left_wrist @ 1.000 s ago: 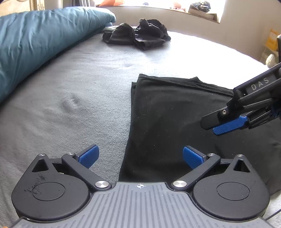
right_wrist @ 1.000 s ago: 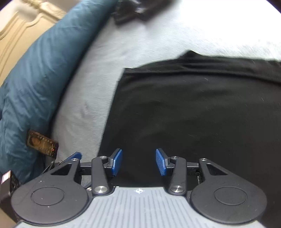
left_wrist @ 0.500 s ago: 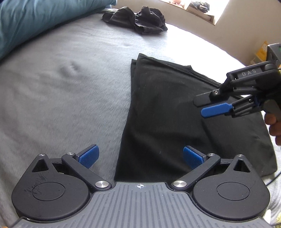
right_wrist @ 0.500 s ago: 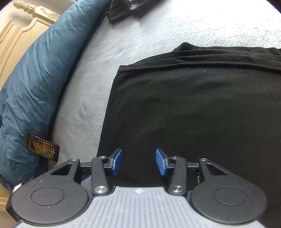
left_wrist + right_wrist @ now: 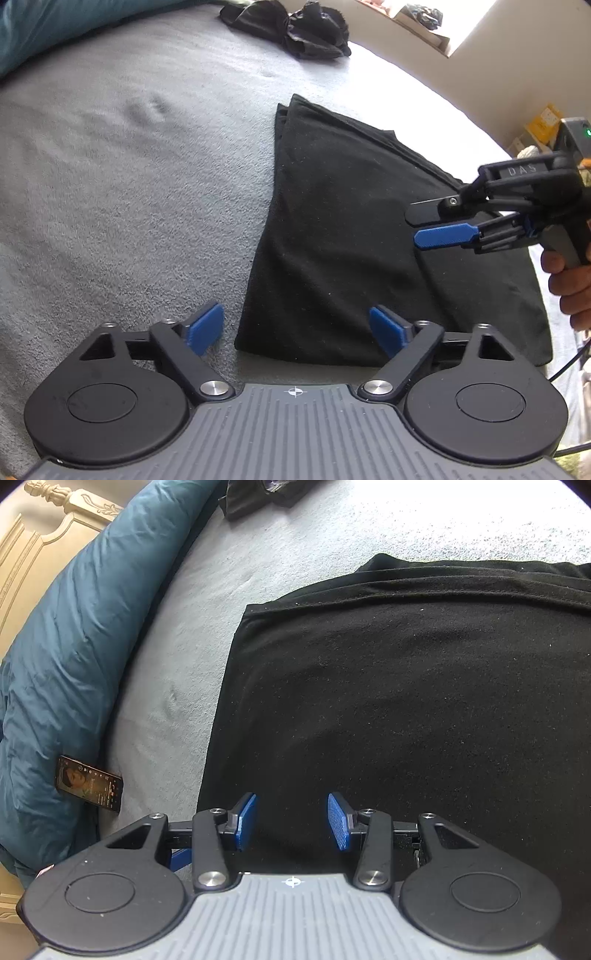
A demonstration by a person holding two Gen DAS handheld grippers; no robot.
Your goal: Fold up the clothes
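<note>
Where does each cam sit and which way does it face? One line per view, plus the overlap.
Left wrist: on the left gripper, angled down across the grey bed at the near left corner of the folded black garment; jaws closing, nothing between; right gripper and hand show.
Right wrist: on the right gripper, angled down over the garment; jaws part open, empty; phone by the teal duvet.
Shared: garment, bed, duvet, black clothes pile.
</note>
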